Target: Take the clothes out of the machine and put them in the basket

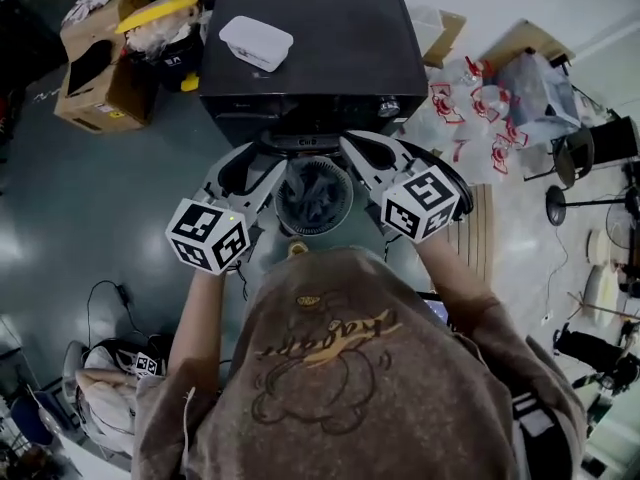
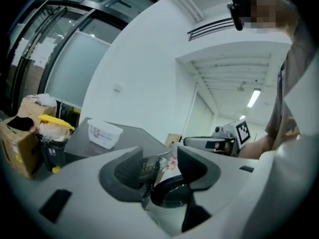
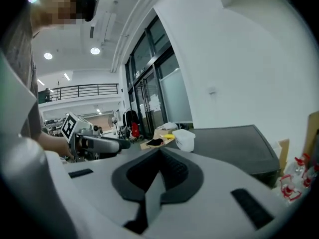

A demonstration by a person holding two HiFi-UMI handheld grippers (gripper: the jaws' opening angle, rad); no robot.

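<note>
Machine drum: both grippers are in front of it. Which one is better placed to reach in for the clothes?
Left, probably. On the left gripper the fingers stand apart and empty, facing the machine; on the right gripper they are shut together. Both flank the clothes.

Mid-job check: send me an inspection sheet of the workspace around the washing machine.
Surface: glossy dark floor; a white tub sits on the machine's top.
Job's things: black washing machine, with dark clothes showing at its round front; what looks like a basket stands at lower left.
Clutter: cardboard box, overfilled bin, bags of bottles.
Grippers: left gripper has its fingers apart with nothing between them; right gripper has its fingers together and is empty.
Cables: black cable looped on the floor at left.
Surroundings: glass wall, floor stands.
</note>
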